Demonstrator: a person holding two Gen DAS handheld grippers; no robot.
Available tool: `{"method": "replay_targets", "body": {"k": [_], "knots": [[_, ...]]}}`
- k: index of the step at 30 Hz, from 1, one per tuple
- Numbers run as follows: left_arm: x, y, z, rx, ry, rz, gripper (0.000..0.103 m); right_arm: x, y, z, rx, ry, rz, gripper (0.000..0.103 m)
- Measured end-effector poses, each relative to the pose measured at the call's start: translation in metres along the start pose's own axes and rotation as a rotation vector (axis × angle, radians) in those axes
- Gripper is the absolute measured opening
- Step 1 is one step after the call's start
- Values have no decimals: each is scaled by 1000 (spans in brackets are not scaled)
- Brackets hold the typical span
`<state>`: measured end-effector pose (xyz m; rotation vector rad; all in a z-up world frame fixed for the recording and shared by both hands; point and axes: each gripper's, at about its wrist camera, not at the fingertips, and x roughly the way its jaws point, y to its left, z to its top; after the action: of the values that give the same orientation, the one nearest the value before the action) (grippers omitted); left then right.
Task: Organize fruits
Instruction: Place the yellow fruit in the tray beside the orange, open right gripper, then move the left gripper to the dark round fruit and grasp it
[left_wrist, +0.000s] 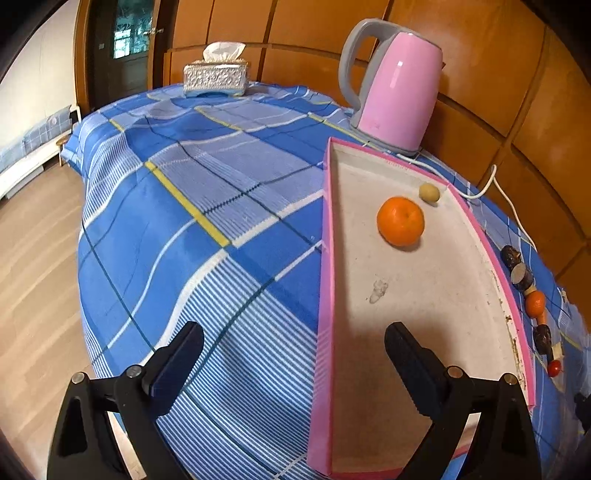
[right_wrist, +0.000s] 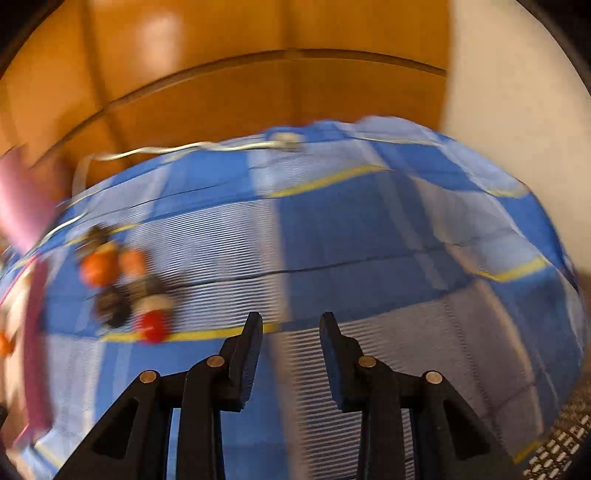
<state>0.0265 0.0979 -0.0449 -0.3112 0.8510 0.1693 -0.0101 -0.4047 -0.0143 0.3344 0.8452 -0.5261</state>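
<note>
A pink-rimmed tray (left_wrist: 326, 258) lies on the blue plaid tablecloth. In it sit an orange (left_wrist: 400, 220) and a small yellowish fruit (left_wrist: 429, 192). My left gripper (left_wrist: 295, 336) is open and empty, straddling the tray's left wall near its front end. Right of the tray lies a row of small fruits (left_wrist: 532, 302): dark ones, a small orange and a red one. The right wrist view is blurred; the same fruits (right_wrist: 122, 284) show at the left, with the red one (right_wrist: 153, 325) nearest. My right gripper (right_wrist: 291, 325) is open and empty above the cloth, right of them.
A pink electric kettle (left_wrist: 397, 85) stands behind the tray, its white cord (left_wrist: 491, 184) trailing along the table's right side. A silver tissue box (left_wrist: 216, 75) stands at the far edge. Wooden wall panels lie behind. Floor shows to the left.
</note>
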Motion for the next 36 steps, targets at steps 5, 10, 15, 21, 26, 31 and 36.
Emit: {"method": "replay_targets", "body": {"k": [5,10,15,21,26,31,36], "knots": [[-15,-8,14,60,-50,26,99,12,-36,0,112,-26,-179,37],[-31,-27,28,103,-75,-36,98,26,-48,-5,145,-41,-238,47],[-38,-65,39,175,-64,-140,94,28,-46,-8,135,-63,-243,54],[-35,-123,32,299,5,-287,87,29,-42,-9,129,-66,-232,60],[-38,-164,20,400,51,-378,77,31,-42,-9,127,-68,-229,62],[-31,-210,11,484,123,-455,66,31,-42,-9,125,-69,-232,63],[-7,-257,-4,532,211,-496,62,30,-42,-9,129,-71,-229,63]]}}
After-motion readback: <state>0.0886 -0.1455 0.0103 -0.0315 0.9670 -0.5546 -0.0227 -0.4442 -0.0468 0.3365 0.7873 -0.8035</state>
